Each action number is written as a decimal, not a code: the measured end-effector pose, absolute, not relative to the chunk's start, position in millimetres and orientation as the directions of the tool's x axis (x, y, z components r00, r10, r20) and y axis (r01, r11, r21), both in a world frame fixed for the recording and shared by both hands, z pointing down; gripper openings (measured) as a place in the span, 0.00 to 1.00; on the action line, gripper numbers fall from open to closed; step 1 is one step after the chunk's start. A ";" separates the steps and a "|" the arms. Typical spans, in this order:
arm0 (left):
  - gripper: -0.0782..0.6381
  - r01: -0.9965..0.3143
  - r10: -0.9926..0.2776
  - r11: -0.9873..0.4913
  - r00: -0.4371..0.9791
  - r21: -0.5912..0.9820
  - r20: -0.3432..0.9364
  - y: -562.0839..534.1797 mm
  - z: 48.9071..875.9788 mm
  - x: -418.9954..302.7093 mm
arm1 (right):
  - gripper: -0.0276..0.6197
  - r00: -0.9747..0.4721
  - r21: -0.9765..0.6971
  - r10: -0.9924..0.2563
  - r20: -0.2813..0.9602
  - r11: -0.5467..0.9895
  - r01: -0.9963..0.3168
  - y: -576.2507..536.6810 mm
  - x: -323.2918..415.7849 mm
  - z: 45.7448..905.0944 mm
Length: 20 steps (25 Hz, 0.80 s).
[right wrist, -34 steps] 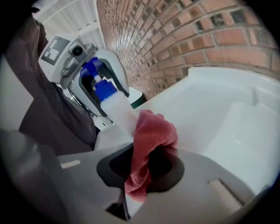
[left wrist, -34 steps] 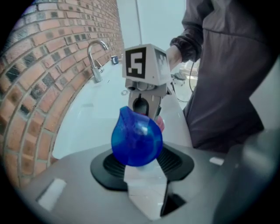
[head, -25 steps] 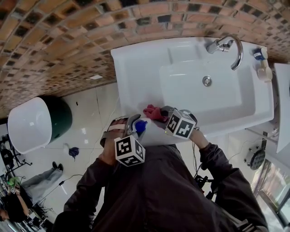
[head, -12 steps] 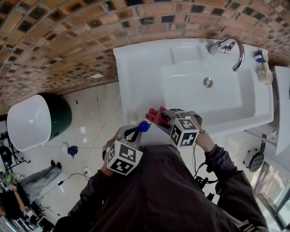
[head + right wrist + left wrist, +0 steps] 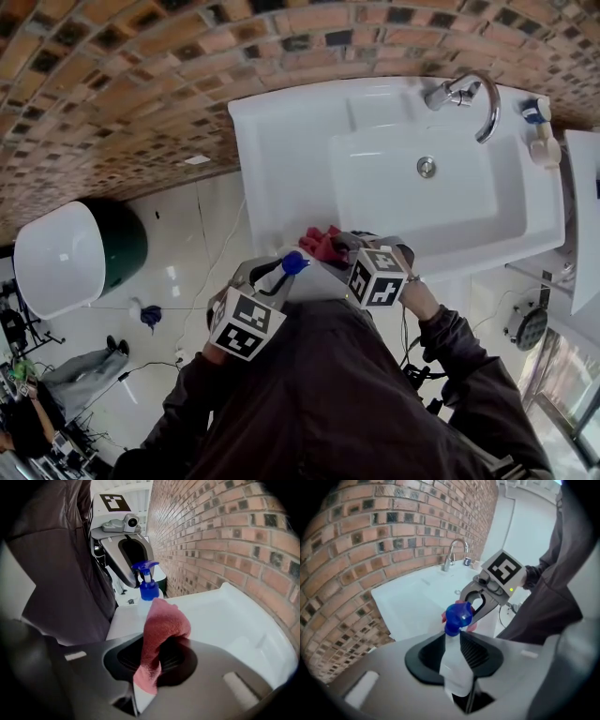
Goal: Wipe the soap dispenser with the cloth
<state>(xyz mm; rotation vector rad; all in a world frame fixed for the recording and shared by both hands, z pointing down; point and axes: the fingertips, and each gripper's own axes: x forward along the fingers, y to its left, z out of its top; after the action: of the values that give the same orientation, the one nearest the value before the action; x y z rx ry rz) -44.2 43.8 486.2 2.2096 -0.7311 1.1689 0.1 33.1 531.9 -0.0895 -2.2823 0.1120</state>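
Note:
The soap dispenser [image 5: 454, 667], a white bottle with a blue pump head [image 5: 293, 262], stands between the jaws of my left gripper [image 5: 457, 644], held over the sink's near left corner. The pads still press on its body while the jaws are opening. My right gripper [image 5: 157, 653] is shut on a red cloth [image 5: 161, 625] that sticks up out of its jaws. In the head view the cloth [image 5: 319, 241] sits just right of the pump head, close to it; I cannot tell if they touch. From the right gripper view the dispenser [image 5: 148, 588] rises behind the cloth.
A white sink [image 5: 281, 141] with a curved chrome faucet [image 5: 478, 98] lies ahead against a brick wall. A small blue-capped bottle [image 5: 536, 112] stands at the far right corner. A white-lidded green bin [image 5: 56, 258] is on the tiled floor at the left.
My left gripper has rolled, and its marker cube has swung left and down. Its jaws went from wide apart round the dispenser to closed on it. The cloth has moved slightly.

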 end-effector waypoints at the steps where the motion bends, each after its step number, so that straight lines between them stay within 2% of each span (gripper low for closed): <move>1: 0.29 -0.664 -0.206 -0.720 0.481 0.201 0.852 44.5 487.3 -41.7 | 0.13 -0.654 -0.113 0.103 0.749 0.993 0.027 34.2 0.2 531.6; 3: 0.31 -0.654 -0.211 -0.733 0.481 0.187 0.851 42.0 488.6 -36.9 | 0.13 -0.652 -0.118 0.113 0.750 0.992 0.036 38.4 -0.6 530.7; 12: 0.30 -0.653 -0.249 -0.746 0.460 0.134 0.852 27.6 493.1 -35.6 | 0.13 -0.682 -0.203 0.211 0.701 0.975 0.093 72.9 -17.3 526.6; 14: 0.30 -0.645 -0.248 -0.753 0.458 0.127 0.854 28.3 493.0 -36.5 | 0.13 -0.687 -0.231 0.203 0.697 0.972 0.052 66.2 -12.5 526.3; 17: 0.30 -0.643 -0.257 -0.758 0.454 0.114 0.853 28.9 492.7 -37.1 | 0.13 -0.745 -0.333 0.148 0.650 0.937 -0.105 36.0 -0.9 519.5; 20: 0.30 -0.636 -0.263 -0.765 0.452 0.102 0.852 29.0 492.9 -36.8 | 0.13 -0.873 -0.560 0.126 0.470 0.808 -0.185 7.0 0.2 495.6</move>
<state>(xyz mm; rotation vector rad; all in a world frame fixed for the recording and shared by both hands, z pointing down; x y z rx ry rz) -36.8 29.0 492.9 2.2990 -0.7564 1.2440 0.2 7.0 495.6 0.0433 -2.4950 0.8430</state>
